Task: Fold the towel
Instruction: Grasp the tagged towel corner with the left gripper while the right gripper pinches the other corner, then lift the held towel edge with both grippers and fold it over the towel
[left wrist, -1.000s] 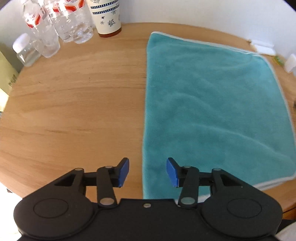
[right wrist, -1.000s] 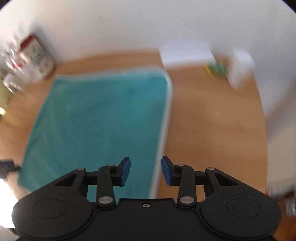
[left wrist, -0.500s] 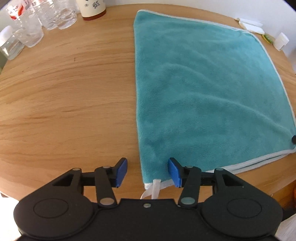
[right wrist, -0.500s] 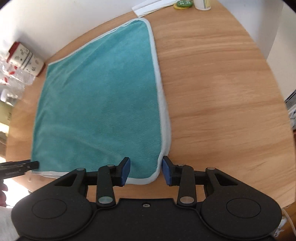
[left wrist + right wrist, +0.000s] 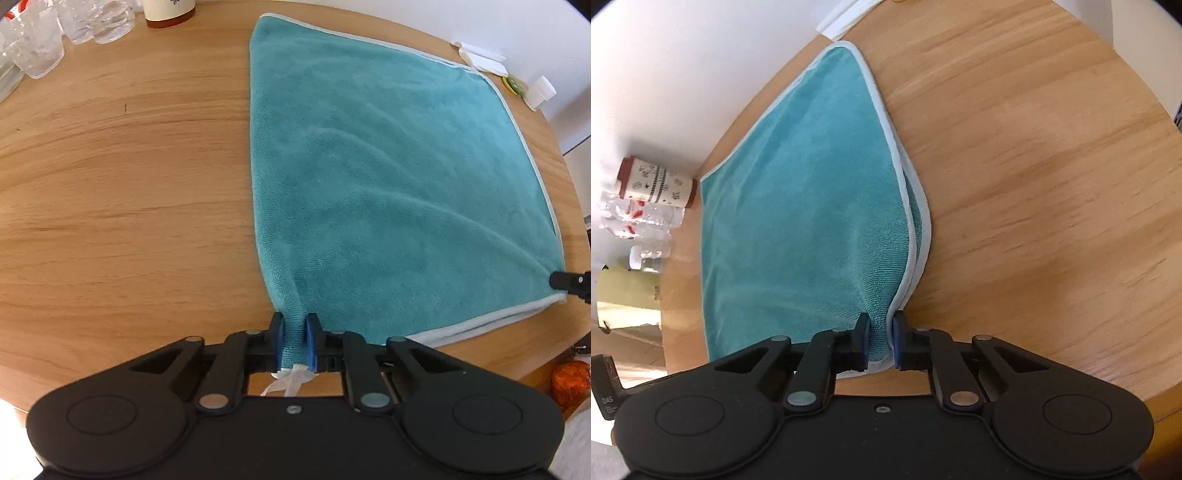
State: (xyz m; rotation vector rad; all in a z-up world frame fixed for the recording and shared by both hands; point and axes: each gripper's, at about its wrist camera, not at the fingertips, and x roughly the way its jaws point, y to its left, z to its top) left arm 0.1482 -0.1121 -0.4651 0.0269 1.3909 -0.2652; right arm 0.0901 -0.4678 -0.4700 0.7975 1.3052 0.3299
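A teal towel (image 5: pixel 388 177) with pale edging lies spread on a round wooden table (image 5: pixel 122 192). My left gripper (image 5: pixel 294 341) is shut on the towel's near left corner, with a white label tag sticking out behind the blue pads. In the right wrist view the towel (image 5: pixel 812 206) runs away from me, and my right gripper (image 5: pixel 880 341) is shut on its near right corner, the edge bunched and lifted a little. The tip of the right gripper (image 5: pixel 570 282) shows at that corner in the left wrist view.
Clear plastic bottles (image 5: pixel 40 44) and a patterned cup (image 5: pixel 657 184) stand at the table's far left. White paper (image 5: pixel 480 59), a small white container (image 5: pixel 539 92) and a green item sit at the far right. A wall lies behind the table; an orange object (image 5: pixel 569 380) lies below its edge.
Both grippers moved forward and down onto the near corners and went from open to shut on the towel. The right edge has puckered up where it is pinched.
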